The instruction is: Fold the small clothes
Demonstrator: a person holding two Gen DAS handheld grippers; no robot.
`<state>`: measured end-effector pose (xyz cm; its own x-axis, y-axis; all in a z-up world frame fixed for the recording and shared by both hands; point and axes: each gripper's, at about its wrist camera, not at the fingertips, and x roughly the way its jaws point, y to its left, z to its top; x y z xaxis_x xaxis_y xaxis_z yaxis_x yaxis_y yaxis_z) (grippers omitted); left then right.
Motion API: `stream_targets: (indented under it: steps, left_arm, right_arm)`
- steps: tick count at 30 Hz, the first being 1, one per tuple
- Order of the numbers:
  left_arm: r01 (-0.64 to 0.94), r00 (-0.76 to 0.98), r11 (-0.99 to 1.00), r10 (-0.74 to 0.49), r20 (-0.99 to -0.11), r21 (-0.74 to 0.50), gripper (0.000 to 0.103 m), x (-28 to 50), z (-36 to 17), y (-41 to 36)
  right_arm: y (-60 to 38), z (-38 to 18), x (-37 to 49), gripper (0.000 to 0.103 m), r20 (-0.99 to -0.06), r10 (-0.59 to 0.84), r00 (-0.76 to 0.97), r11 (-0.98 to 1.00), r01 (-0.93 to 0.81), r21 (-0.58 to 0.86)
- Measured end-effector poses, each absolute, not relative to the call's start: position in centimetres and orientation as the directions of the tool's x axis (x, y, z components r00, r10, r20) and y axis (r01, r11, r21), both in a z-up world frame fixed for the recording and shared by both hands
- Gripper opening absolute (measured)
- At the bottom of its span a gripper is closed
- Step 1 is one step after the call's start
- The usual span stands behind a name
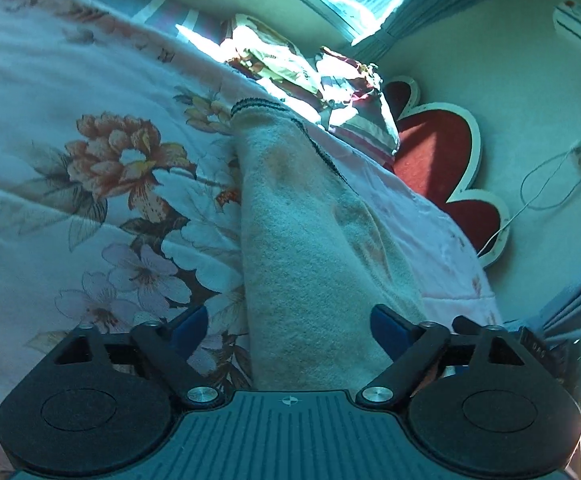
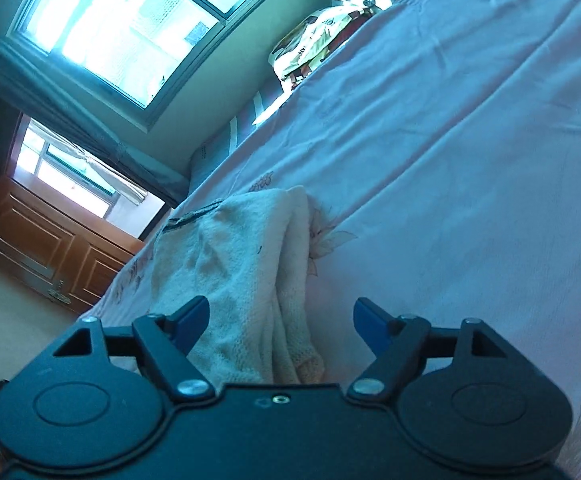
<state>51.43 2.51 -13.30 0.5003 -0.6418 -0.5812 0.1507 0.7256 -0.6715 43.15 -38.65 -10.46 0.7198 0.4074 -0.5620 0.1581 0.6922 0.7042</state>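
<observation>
Both the left gripper [image 1: 290,330] and right gripper [image 2: 281,322] gape released over the cream garment [image 1: 310,240]; only the right view shows a window [image 2: 122,28].

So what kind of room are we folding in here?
A bedroom, most likely. The cream garment lies on a floral bedspread over a wide bed, with a red scalloped headboard against the wall, rumpled bedding near it, and a curtained window.
</observation>
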Motion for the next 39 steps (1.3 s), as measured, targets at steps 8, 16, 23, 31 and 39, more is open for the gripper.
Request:
stream_targets:
  steps: [8,16,23,31,39]
  left_arm:
    - [0.123,0.443,0.682,-0.688,-0.575,-0.721,0.082,53.3,-15.1,1.6]
    - [0.185,0.417,0.741,-0.654,-0.631,-0.646,0.081,55.8,-14.8,-1.0]
    - [0.238,0.386,0.741,-0.665,-0.639,-0.627,0.079,56.9,-14.2,-1.6]
    - [0.235,0.346,0.692,-0.716,-0.606,-0.683,0.069,57.0,-15.2,-0.7]
    - [0.28,0.364,0.734,-0.677,-0.639,-0.618,0.061,57.1,-14.3,-2.4]
  right_arm:
    - [-38.3,-11.6,45.3,0.08,-0.573,0.496,0.652,0.663,0.141,0.735]
    - [-36.7,-11.8,47.8,0.082,-0.598,0.533,0.598,0.706,0.075,0.704]
    - [-36.3,-11.4,50.4,0.076,-0.574,0.62,0.535,0.689,-0.02,0.725]
    - [-38.7,-12.7,49.0,0.053,-0.485,0.72,0.497,0.589,-0.066,0.806]
    - [-36.4,-11.5,50.1,0.041,-0.558,0.641,0.527,0.695,-0.089,0.714]
